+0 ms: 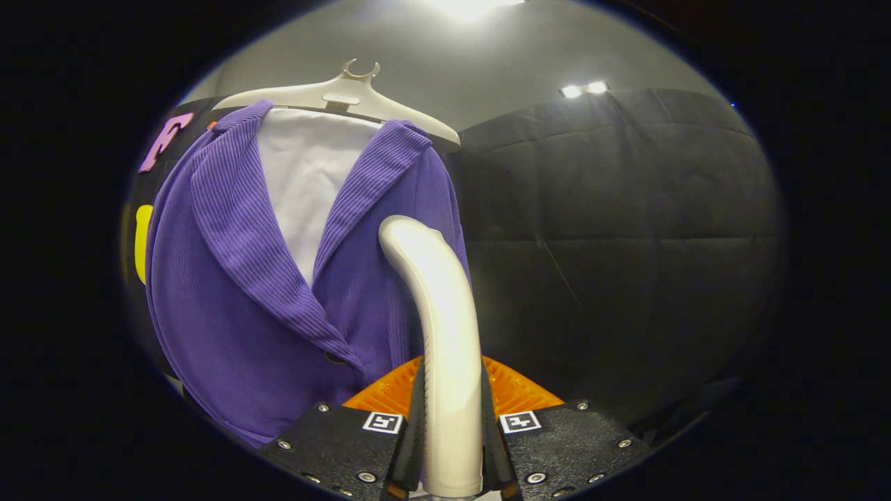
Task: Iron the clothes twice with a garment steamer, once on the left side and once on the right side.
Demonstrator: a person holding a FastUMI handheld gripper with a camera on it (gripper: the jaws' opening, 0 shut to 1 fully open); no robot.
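On the pale hanger against the booth's black wall hangs one purple ribbed cardigan over a white panel, front facing you and its lapels open, which presents both halves flat for steaming. Your gripper has its two fingers closed tight on the single white steamer handle, one finger pressing each side, so the tool stands upright ahead of you with its curved top bent toward the garment. That top sits level with the cardigan's edge nearest the bare wall; I cannot tell whether it touches the cloth. Holding it low on the handle likely gives you the reach for a long vertical stroke. I count one hanger, one cardigan, one steamer, and two ceiling lights beyond.
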